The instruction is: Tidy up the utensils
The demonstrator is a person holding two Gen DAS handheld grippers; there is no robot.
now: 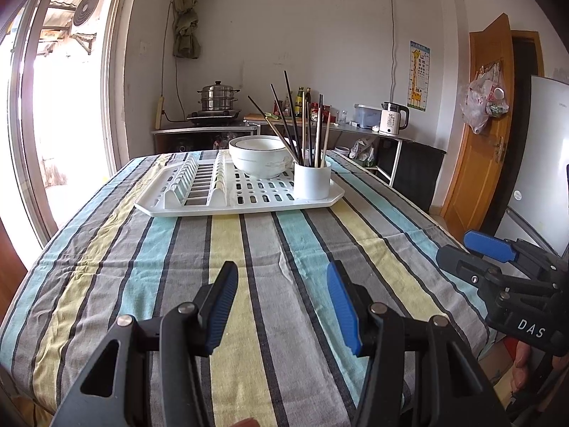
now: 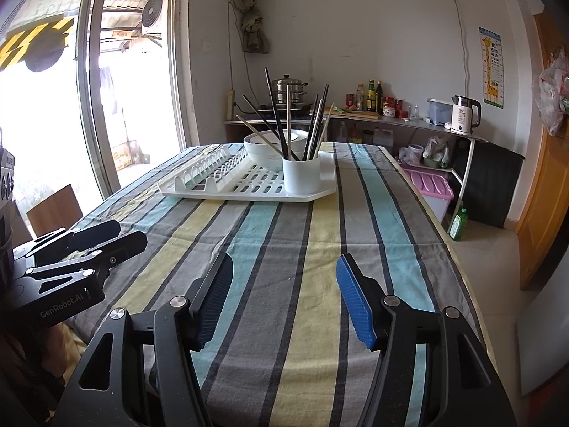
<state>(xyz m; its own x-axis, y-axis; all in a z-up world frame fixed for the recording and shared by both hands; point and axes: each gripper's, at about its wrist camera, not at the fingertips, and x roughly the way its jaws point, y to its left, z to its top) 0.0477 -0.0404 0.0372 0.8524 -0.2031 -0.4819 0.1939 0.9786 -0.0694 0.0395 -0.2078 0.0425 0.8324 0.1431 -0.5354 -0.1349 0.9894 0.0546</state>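
A white drying rack (image 1: 199, 210) (image 2: 320, 192) lies at the far end of the striped table. On it stand a white cup (image 1: 312, 180) (image 2: 301, 175) holding several dark and light chopsticks (image 1: 306, 131) (image 2: 284, 117), and stacked white bowls (image 1: 261, 158) (image 2: 270, 151) behind the cup. My left gripper (image 1: 282, 307) hovers open over the near tablecloth with nothing between its fingers. My right gripper (image 2: 284, 297) is open too, empty, over the near cloth. Each gripper shows at the edge of the other's view, the right one (image 1: 473, 249) and the left one (image 2: 106, 238).
The striped tablecloth (image 1: 249, 256) (image 2: 302, 249) covers the table between grippers and rack. Beyond the table are a counter with a steamer pot (image 1: 217, 98), bottles and a kettle (image 1: 393, 119). A glass door is left, a wooden door (image 1: 480, 135) right, a pink bin (image 2: 432, 186) beside the table.
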